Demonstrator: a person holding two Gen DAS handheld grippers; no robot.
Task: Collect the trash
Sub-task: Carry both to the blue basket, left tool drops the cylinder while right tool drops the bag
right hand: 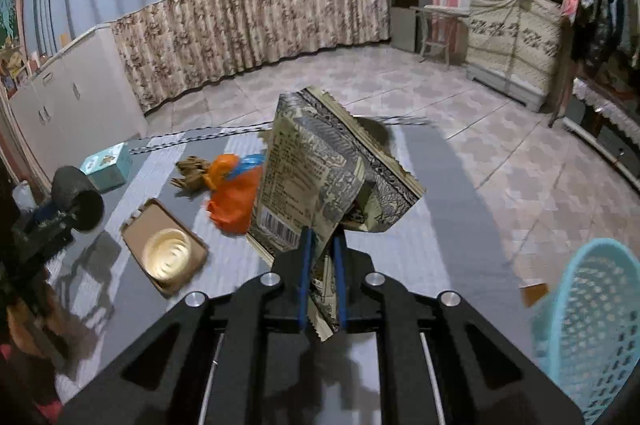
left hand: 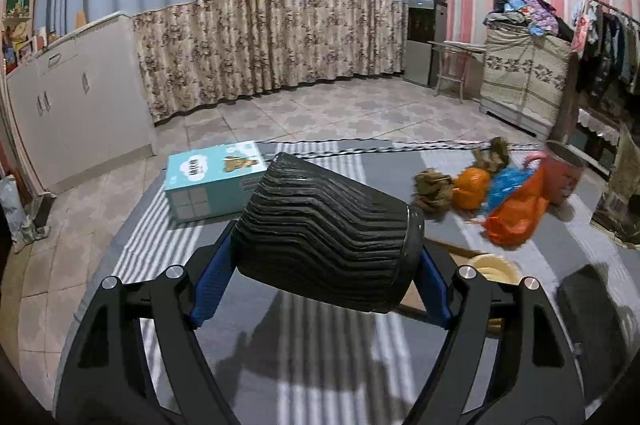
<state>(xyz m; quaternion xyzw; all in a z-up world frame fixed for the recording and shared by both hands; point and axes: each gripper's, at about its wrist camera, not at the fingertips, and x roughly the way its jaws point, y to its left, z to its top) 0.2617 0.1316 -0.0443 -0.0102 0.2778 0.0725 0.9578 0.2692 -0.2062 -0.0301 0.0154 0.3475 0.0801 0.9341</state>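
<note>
My left gripper (left hand: pixel 320 257) is shut on a black ribbed cup (left hand: pixel 324 237), held on its side above the grey striped mat (left hand: pixel 320 365); it also shows in the right wrist view (right hand: pixel 76 199). My right gripper (right hand: pixel 322 245) is shut on a printed snack bag (right hand: pixel 320 169) and holds it above the mat. On the mat lie an orange plastic bag (left hand: pixel 516 213), an orange round piece (left hand: pixel 472 187), blue wrapping (left hand: pixel 506 183) and brown crumpled scraps (left hand: pixel 434 189). A cream bowl (right hand: pixel 168 257) sits on a cardboard piece (right hand: pixel 138 229).
A turquoise mesh basket (right hand: pixel 592 325) stands at the right edge of the right wrist view. A light-blue box (left hand: pixel 214 177) sits on the mat's far left. A white cabinet (left hand: pixel 80 105), floral curtains (left hand: pixel 264 41) and a covered chest (left hand: pixel 524 77) line the room.
</note>
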